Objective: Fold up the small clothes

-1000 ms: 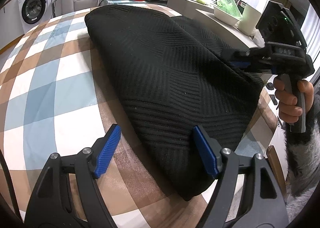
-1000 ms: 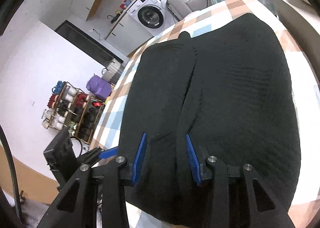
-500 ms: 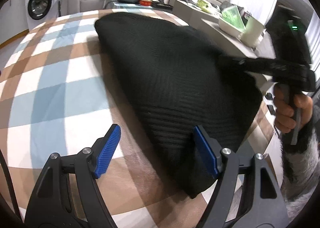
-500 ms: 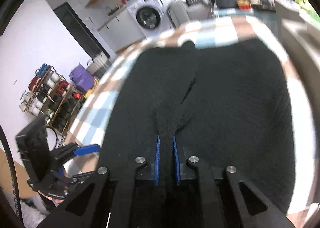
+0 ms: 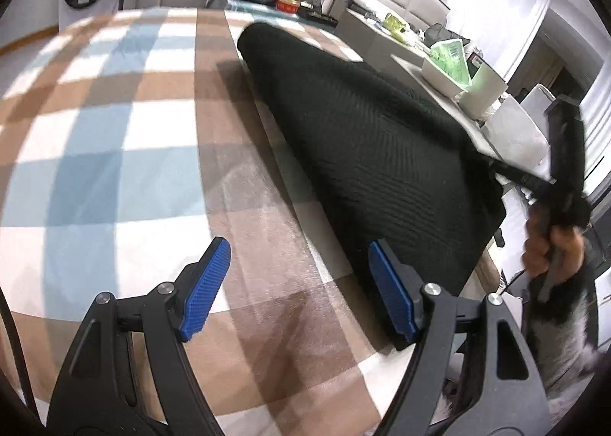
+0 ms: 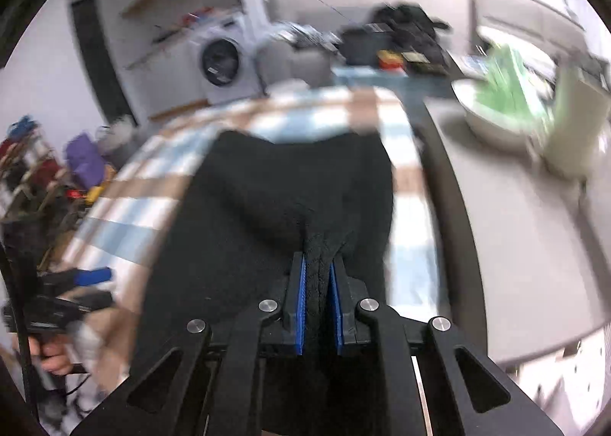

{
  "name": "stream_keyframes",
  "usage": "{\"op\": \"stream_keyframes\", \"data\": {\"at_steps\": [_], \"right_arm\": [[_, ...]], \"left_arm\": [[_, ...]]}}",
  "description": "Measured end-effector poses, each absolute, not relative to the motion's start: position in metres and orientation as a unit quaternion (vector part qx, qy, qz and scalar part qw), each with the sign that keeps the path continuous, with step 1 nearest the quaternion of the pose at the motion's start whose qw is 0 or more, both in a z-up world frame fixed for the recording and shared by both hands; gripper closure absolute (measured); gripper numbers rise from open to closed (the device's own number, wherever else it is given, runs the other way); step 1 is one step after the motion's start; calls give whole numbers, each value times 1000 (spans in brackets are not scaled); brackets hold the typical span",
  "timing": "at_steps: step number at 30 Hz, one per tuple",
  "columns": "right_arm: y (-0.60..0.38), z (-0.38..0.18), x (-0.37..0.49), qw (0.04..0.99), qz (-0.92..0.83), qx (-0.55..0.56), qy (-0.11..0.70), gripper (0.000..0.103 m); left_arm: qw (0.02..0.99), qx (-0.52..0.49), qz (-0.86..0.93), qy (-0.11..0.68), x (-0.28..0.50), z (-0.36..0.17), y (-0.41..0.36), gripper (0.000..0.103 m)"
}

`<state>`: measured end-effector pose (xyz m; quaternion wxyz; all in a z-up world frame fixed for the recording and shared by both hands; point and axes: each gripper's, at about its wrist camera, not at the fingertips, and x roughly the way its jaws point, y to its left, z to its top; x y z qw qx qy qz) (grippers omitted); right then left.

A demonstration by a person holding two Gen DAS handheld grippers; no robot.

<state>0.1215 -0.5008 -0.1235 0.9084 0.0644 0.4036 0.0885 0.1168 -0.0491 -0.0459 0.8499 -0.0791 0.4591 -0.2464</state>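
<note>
Both grippers have black skeletal frames with triangular cut-outs, silver round screws at the joints and ribbed blue pads (image 5: 206, 285). A thin black cable runs at nine o'clock. The right hand (image 5: 553, 248) wears a fuzzy grey-and-black sleeve (image 5: 561, 336).

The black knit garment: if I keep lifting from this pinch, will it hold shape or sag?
Likely sag: the black knit garment bunches into a ridge where the right gripper, just closed, pinches it, so it looks soft and floppy. Its thick ribbed weave suggests some weight, so the unheld side near the open left gripper will probably drag on the checked cloth.
</note>
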Motion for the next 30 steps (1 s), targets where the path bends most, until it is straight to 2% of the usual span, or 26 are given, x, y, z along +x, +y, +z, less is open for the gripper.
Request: {"op": "stream_keyframes", "data": {"at_steps": [3, 5, 7, 10, 11, 12, 14, 17, 21, 30], "right_arm": [[-514, -134, 125, 899, 96, 101, 415, 84], [-524, -132, 121, 902, 95, 109, 406, 68], [-531, -132, 118, 905, 86, 115, 400, 58], [-537, -140, 121, 897, 90, 130, 412, 57], [-534, -144, 124, 894, 93, 136, 417, 57], [-534, -147, 126, 891, 96, 141, 420, 57], [-532, -151, 130, 884, 110, 154, 427, 58], [-528, -157, 133, 875, 132, 174, 431, 60], [-509, -157, 131, 876, 150, 158, 430, 62], [-420, -157, 130, 851, 241, 127, 450, 62]], "left_arm": [[846, -81, -249, 464, 123, -50, -57, 30], [845, -84, -255, 463, 128, -50, -64, 30], [843, -91, -257, 464, 136, -52, -70, 30], [834, -105, -265, 472, 152, -57, -81, 34], [831, -110, -266, 476, 157, -59, -86, 41], [828, -114, -269, 478, 161, -62, -90, 54], [823, -119, -278, 481, 167, -66, -100, 73], [830, -111, -271, 474, 171, -66, -105, 86], [838, -107, -265, 464, 166, -65, -96, 89], [860, -128, -196, 454, 140, -60, -18, 89]]}}
